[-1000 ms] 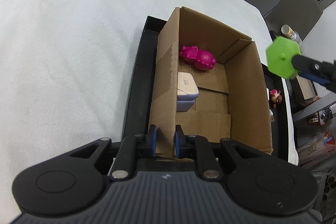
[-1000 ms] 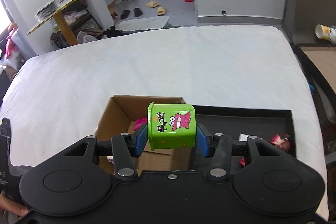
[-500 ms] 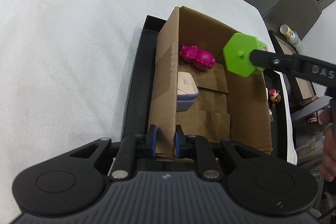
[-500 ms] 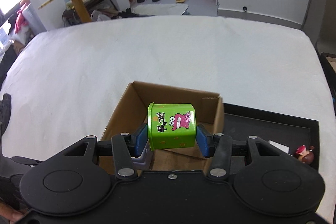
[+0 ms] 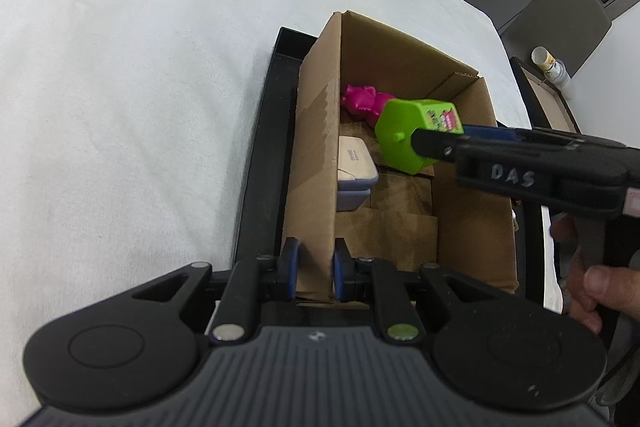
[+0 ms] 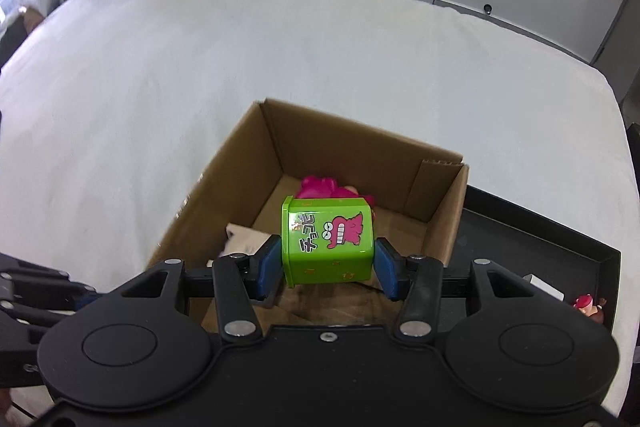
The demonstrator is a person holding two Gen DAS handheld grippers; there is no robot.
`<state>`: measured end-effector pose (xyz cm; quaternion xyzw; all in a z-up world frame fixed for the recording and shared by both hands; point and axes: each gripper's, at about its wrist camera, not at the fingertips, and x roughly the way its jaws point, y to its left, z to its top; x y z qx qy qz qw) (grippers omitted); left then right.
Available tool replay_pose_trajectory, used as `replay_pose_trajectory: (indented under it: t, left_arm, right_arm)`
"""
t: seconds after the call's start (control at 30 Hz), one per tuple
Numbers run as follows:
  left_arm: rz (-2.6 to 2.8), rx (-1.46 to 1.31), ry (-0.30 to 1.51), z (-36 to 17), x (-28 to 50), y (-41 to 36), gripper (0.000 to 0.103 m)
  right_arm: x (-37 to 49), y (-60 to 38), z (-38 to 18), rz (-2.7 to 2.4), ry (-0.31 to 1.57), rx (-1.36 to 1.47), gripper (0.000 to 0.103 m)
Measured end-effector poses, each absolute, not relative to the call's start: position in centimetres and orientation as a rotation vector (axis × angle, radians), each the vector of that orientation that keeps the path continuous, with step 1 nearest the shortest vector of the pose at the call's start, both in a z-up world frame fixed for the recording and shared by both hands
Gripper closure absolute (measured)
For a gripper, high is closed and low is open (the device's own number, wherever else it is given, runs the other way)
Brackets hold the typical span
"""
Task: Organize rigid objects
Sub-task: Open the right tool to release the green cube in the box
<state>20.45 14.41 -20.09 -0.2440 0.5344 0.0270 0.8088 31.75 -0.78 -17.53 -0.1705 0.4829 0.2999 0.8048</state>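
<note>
Green tin [image 6: 329,242] hangs pinched in right gripper [image 6: 327,264] over the cardboard box [image 5: 472,227], whose wall the left gripper [image 5: 313,269] clamps; released here, it likely strikes the pink toy [image 5: 362,101] or white case [image 5: 356,163] below and tips.

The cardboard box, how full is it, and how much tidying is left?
Done: a pink toy and a white case lie in the cardboard box. In hand: the right hand-held gripper holds a green tin over it; the left hand-held gripper grips its wall. Left: a small figurine on the black tray.
</note>
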Motion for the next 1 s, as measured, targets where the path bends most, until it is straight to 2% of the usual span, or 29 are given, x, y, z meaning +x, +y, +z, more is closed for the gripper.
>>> replay_pose_trajectory:
  t: [0.33, 1.0]
  left_arm:
    - [0.059, -0.517, 1.142, -20.0, 20.4, 14.4, 0.087]
    - [0.064, -0.513, 1.142, -19.9, 20.5, 14.4, 0.087]
  right_arm:
    - [30.2, 0.0, -19.4, 0.634, 1.084, -0.44, 0.054]
    - [30.4, -3.4, -15.5, 0.632, 1.079, -0.304, 0.051]
